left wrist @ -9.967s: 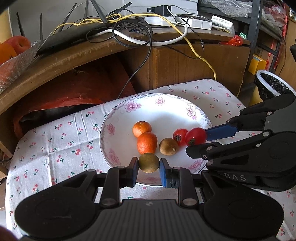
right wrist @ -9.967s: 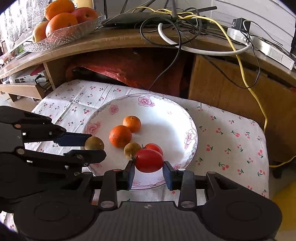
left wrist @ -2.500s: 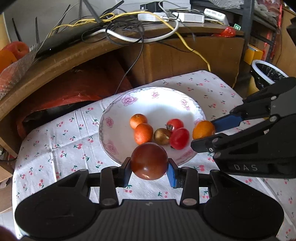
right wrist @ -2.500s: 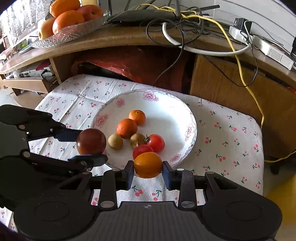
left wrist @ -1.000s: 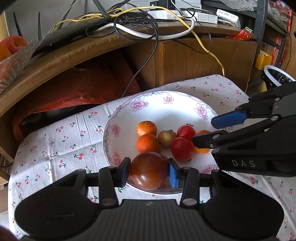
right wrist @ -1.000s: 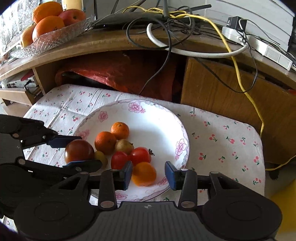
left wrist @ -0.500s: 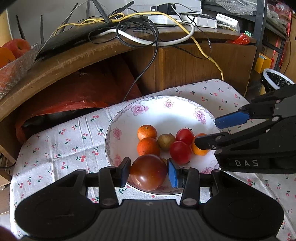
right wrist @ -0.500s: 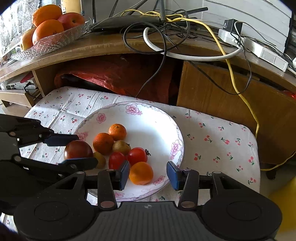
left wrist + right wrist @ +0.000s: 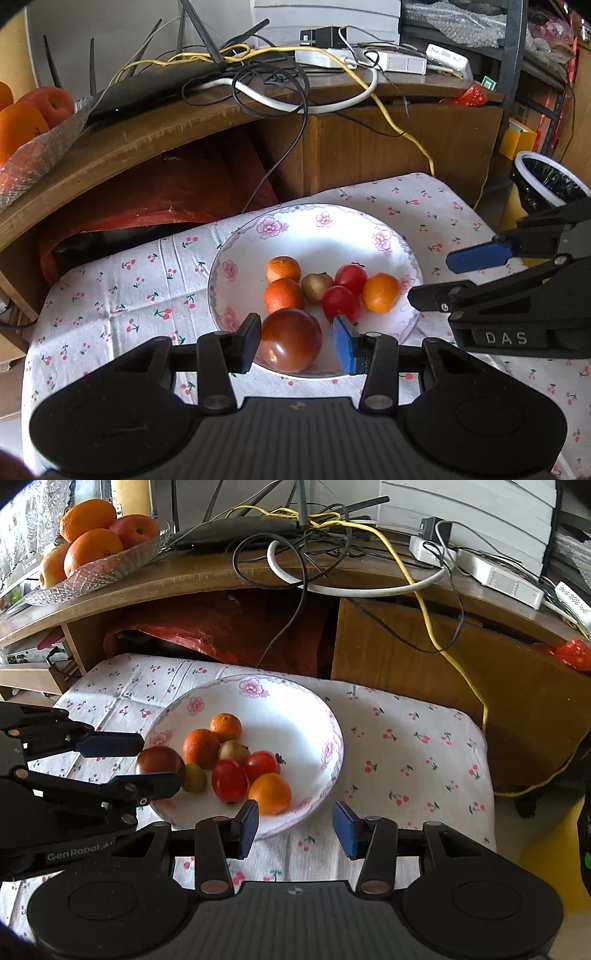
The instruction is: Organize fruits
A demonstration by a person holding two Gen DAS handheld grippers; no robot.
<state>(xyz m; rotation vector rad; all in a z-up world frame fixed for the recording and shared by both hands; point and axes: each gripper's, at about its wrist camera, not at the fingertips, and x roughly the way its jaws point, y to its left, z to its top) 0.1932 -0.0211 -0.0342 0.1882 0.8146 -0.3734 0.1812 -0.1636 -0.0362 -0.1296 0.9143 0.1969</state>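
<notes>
The cherry-print tabletop [image 9: 406, 738] lay bare right of the floral plate [image 9: 295, 701]. The plate's far half was free; its fruits clustered at the near left. Left tongs [image 9: 295, 341] stood parted around the dark tomato [image 9: 290, 345] at the near rim, pads apart from it. Right tongs [image 9: 295, 825] stood open, empty, above the near rim beside the orange [image 9: 269, 794].
</notes>
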